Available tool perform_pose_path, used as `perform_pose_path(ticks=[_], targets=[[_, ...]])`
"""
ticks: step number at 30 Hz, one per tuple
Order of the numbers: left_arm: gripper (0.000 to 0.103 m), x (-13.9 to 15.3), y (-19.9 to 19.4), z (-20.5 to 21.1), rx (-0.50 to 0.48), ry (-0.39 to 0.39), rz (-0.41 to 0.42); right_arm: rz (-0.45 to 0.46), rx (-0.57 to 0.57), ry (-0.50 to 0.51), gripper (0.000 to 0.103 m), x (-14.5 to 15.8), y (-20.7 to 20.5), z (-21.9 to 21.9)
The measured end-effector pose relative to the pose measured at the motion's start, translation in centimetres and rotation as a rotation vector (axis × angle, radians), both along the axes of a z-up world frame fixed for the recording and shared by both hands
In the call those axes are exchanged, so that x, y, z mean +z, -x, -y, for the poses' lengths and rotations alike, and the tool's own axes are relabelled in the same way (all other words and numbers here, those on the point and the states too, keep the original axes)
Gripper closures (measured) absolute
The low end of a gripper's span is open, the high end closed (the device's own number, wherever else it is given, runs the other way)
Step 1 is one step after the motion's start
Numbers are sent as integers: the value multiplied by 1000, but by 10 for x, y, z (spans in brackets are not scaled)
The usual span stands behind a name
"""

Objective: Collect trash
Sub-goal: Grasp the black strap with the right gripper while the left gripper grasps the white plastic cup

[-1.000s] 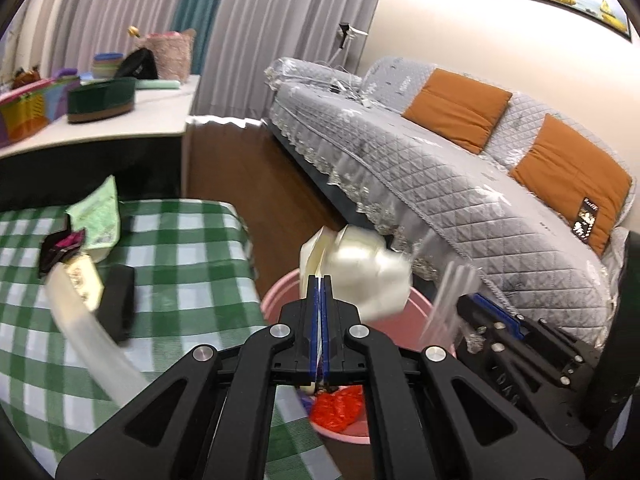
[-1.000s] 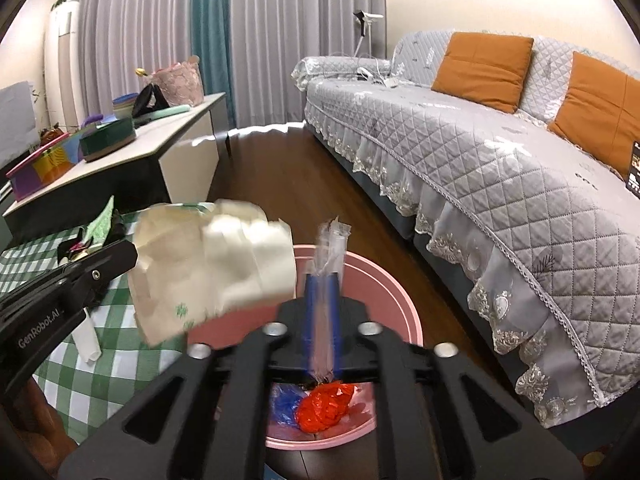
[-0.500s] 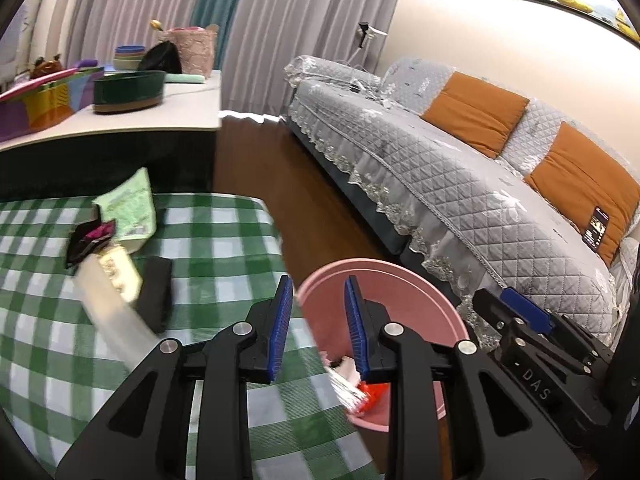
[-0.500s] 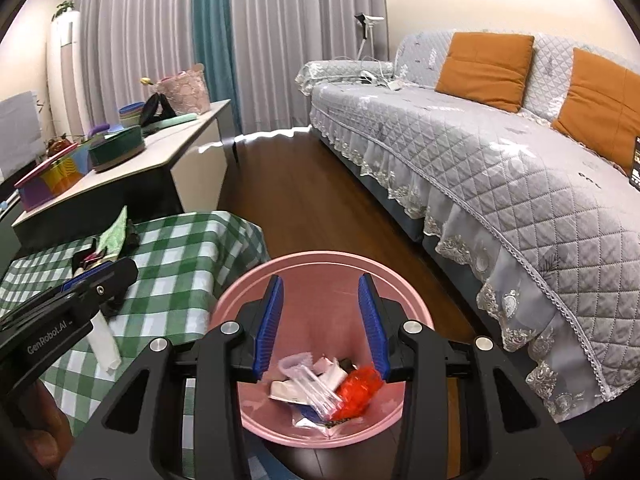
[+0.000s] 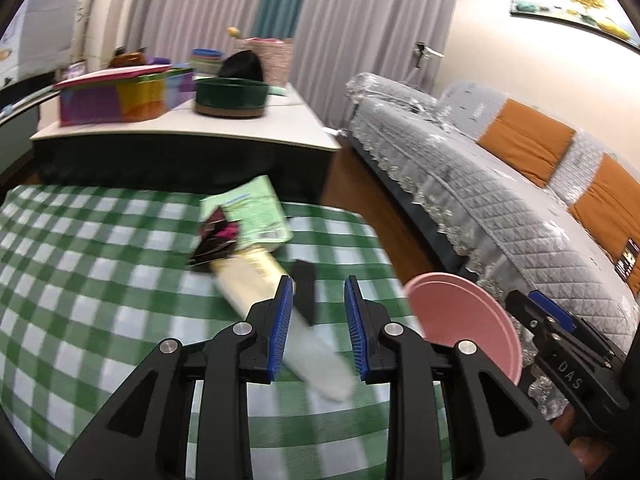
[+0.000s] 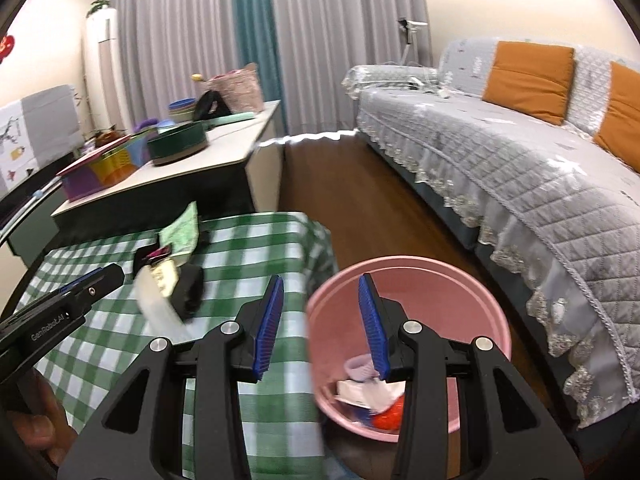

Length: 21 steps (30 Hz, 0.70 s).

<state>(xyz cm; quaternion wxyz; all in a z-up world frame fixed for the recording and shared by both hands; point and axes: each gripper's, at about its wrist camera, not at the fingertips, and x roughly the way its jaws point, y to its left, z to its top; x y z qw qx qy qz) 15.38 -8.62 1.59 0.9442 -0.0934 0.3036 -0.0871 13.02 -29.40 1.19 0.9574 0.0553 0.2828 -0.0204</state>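
A pink trash bin (image 6: 408, 332) stands on the floor beside the green checked table (image 5: 100, 280); it holds white, red and blue scraps (image 6: 372, 400). It also shows in the left wrist view (image 5: 464, 316). My left gripper (image 5: 318, 326) is open and empty above the table, just short of a long pale wrapper (image 5: 280, 312) and a small black object (image 5: 305, 288). A green packet (image 5: 252, 210) and a dark wrapper (image 5: 218, 236) lie beyond. My right gripper (image 6: 322, 322) is open and empty, over the gap between table and bin.
A grey sofa (image 6: 520, 168) with orange cushions runs along the right. A low white sideboard (image 5: 180, 124) behind the table carries boxes, bowls and a basket. Brown wood floor (image 6: 360, 208) lies between the sofa and the table.
Both grippers opened and dropped their trash, a crumpled white wrapper and a clear plastic piece, into the pink bin. Both have since swung left towards the table.
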Motion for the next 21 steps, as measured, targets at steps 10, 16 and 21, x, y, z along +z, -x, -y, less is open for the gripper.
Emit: perform_pose_path(ticks=[10, 16, 21], targets=[[77, -26, -15, -35, 74, 15, -54, -29, 96, -17, 77, -15, -19, -40], [77, -45, -37, -46, 96, 78, -98, -39, 96, -37, 81, -24, -34, -42], [63, -54, -54, -45, 95, 105, -120, -46, 116, -58, 81, -28, -47, -44]])
